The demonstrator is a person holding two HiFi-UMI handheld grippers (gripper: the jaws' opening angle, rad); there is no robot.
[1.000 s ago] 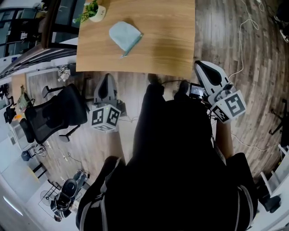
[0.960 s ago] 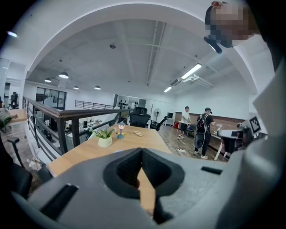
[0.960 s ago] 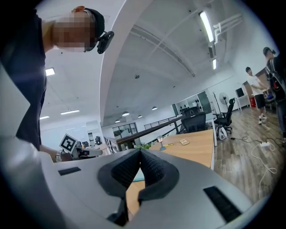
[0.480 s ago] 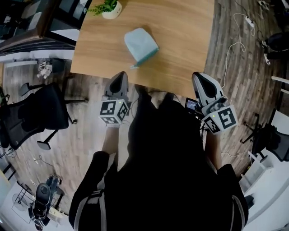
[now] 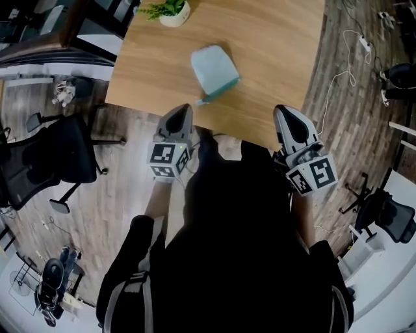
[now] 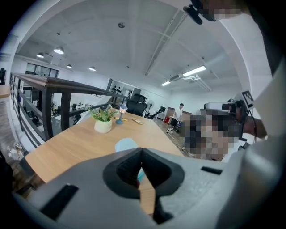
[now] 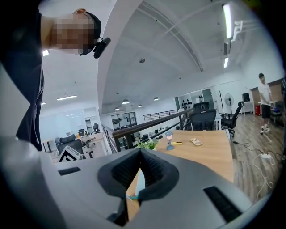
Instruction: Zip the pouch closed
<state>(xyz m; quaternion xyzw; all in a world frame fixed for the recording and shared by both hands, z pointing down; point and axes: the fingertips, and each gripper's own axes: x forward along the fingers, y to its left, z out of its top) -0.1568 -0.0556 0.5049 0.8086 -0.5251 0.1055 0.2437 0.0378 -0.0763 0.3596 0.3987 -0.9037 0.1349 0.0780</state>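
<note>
A light blue pouch (image 5: 213, 71) lies on the wooden table (image 5: 273, 52), its teal zip pull pointing toward the near edge. My left gripper (image 5: 184, 108) is at the table's near edge, just short of the pouch and slightly to its left, jaws shut and empty. The right gripper (image 5: 281, 109) hovers at the same edge, further right of the pouch, also shut with nothing in it. In the left gripper view the pouch (image 6: 126, 144) shows just above the closed jaws (image 6: 142, 150). From the right gripper view only a sliver of the pouch (image 7: 139, 182) shows behind the closed jaws (image 7: 140, 152).
A potted plant (image 5: 174, 12) stands at the table's far left corner, with a small lamp figurine (image 7: 169, 142) and a flat device (image 7: 195, 142) further back. A black office chair (image 5: 45, 156) is on the floor at left. Cables (image 5: 338, 84) run along the floor at right.
Both grippers have moved forward to the table's near edge, the left one also lower. The pouch has not moved on the table.
</note>
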